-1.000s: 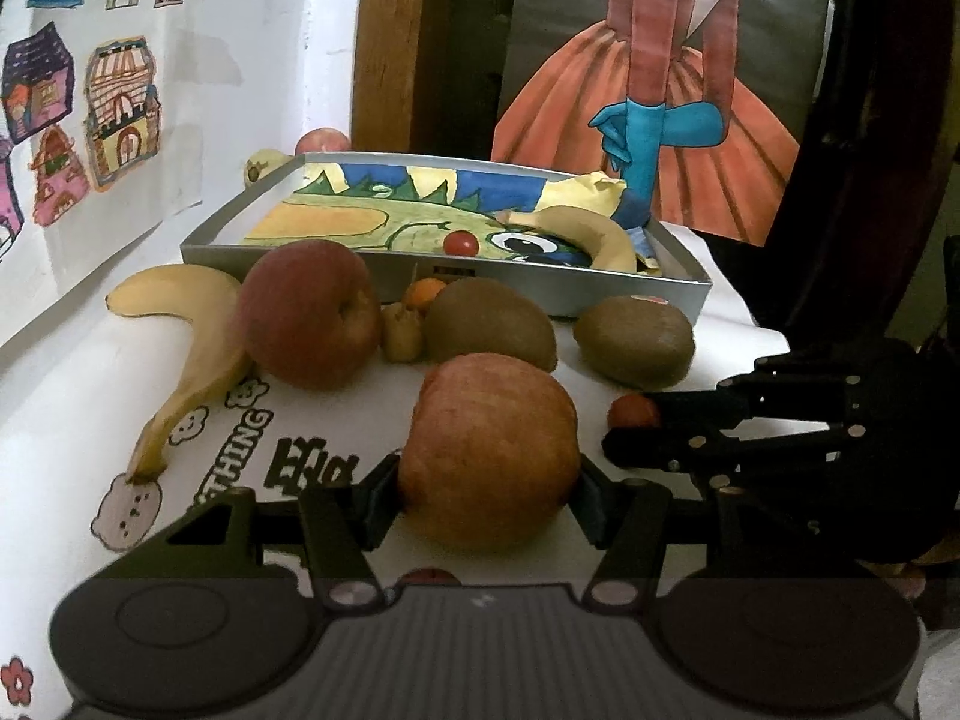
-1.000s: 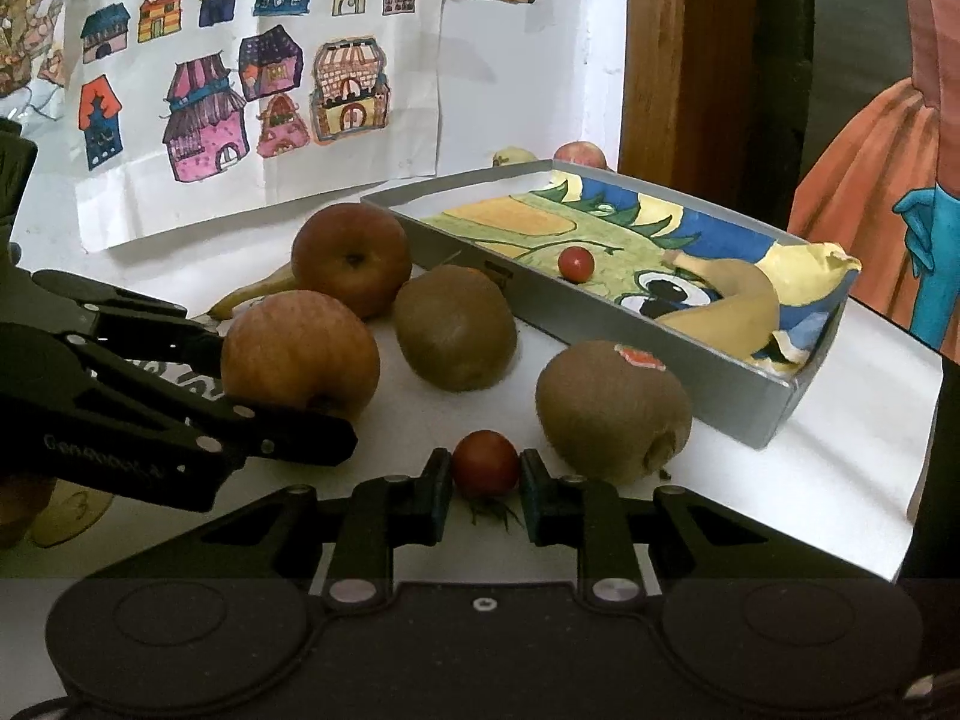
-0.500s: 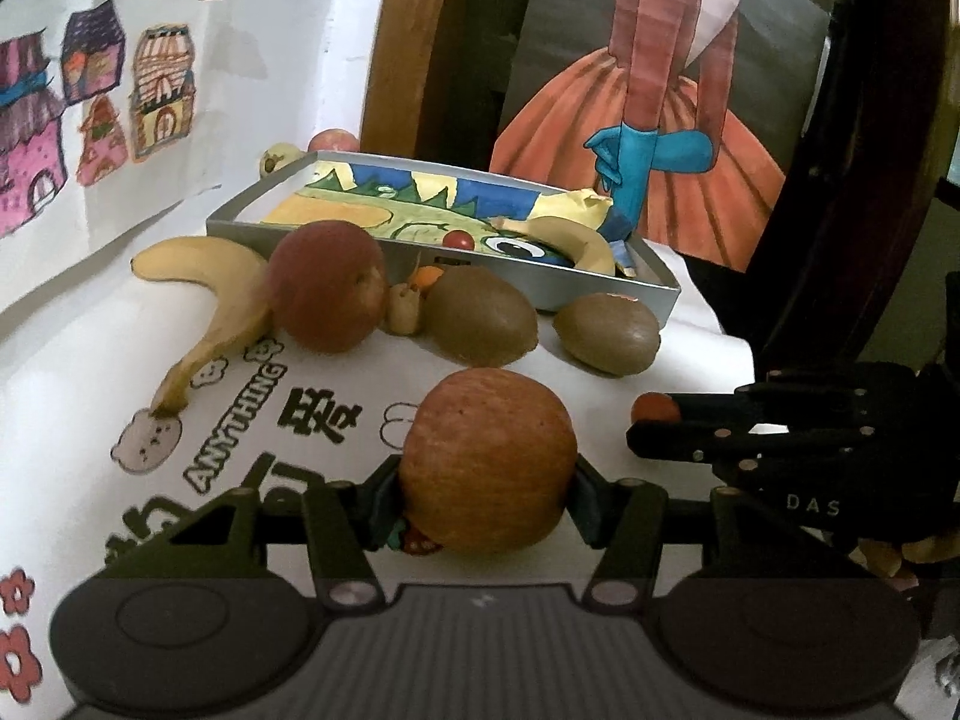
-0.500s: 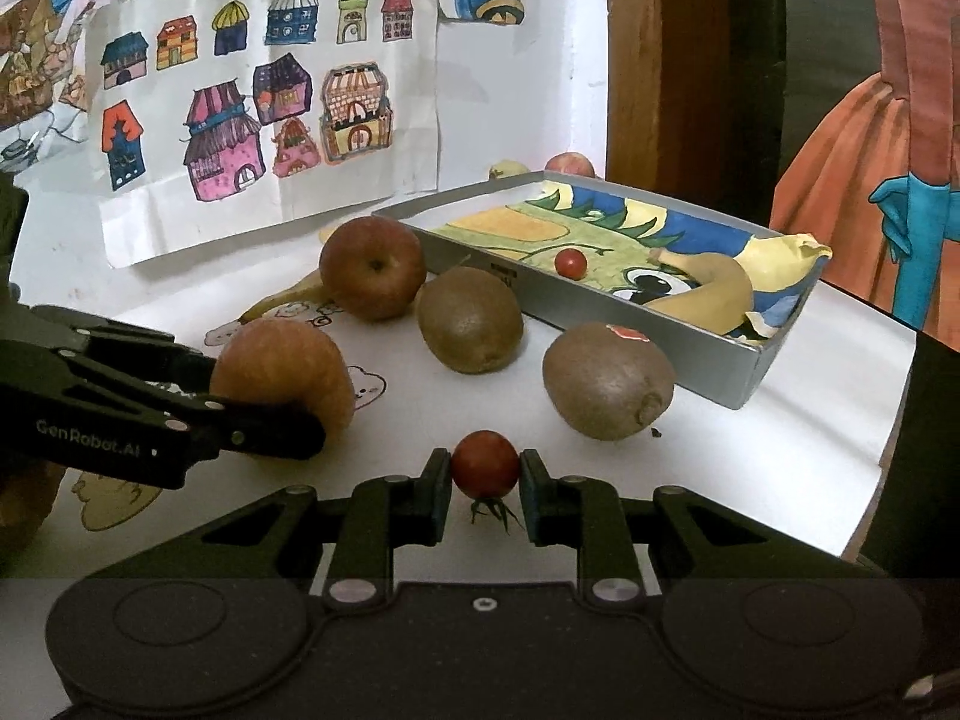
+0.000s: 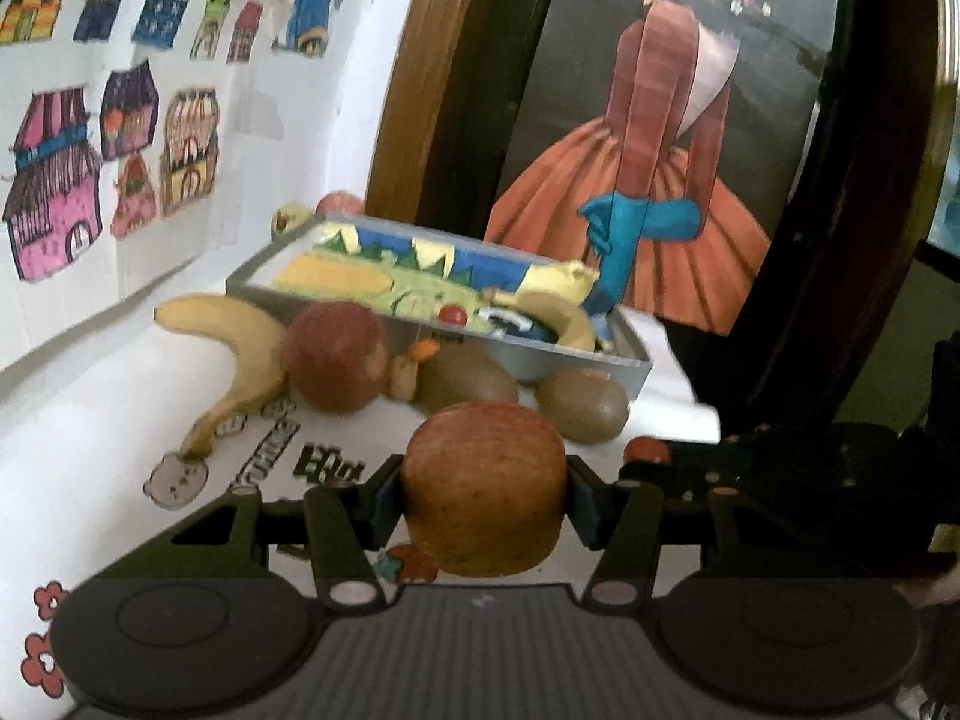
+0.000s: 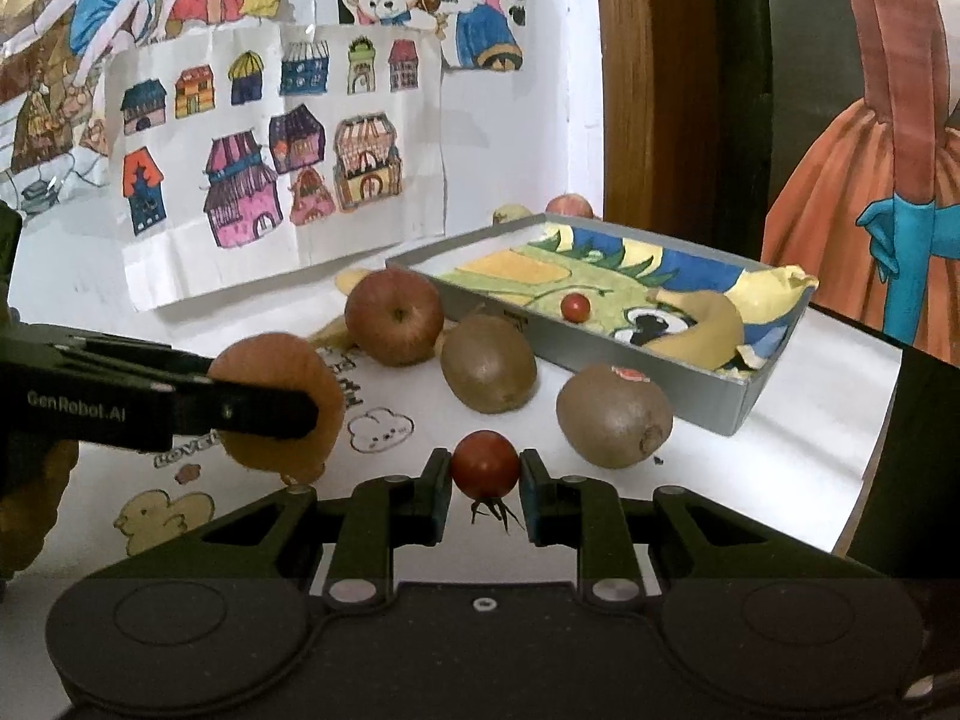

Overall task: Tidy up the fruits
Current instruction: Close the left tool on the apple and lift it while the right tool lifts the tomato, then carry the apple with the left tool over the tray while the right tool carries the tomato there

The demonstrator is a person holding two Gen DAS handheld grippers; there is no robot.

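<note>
My left gripper (image 5: 483,501) is shut on a reddish-orange apple (image 5: 483,486), held above the table; that apple (image 6: 279,402) also shows at the left of the right wrist view. My right gripper (image 6: 486,483) is shut on a cherry tomato (image 6: 485,463), also lifted. The grey tray (image 6: 729,405) lies beyond, holding a banana (image 6: 705,333) and a cherry tomato (image 6: 575,306). A second apple (image 6: 393,317), two kiwis (image 6: 487,363) (image 6: 613,417) and a loose banana (image 5: 240,348) lie in front of the tray.
Small fruits (image 5: 414,363) sit between the apple and kiwi. Two more fruits (image 6: 567,204) lie behind the tray by the wall. Drawings cover the wall (image 6: 270,168) at left. The table edge (image 6: 870,492) drops off at right.
Both grippers have risen and pulled back from the tray, carrying the apple and the cherry tomato off the table. The other fruits have not moved.
</note>
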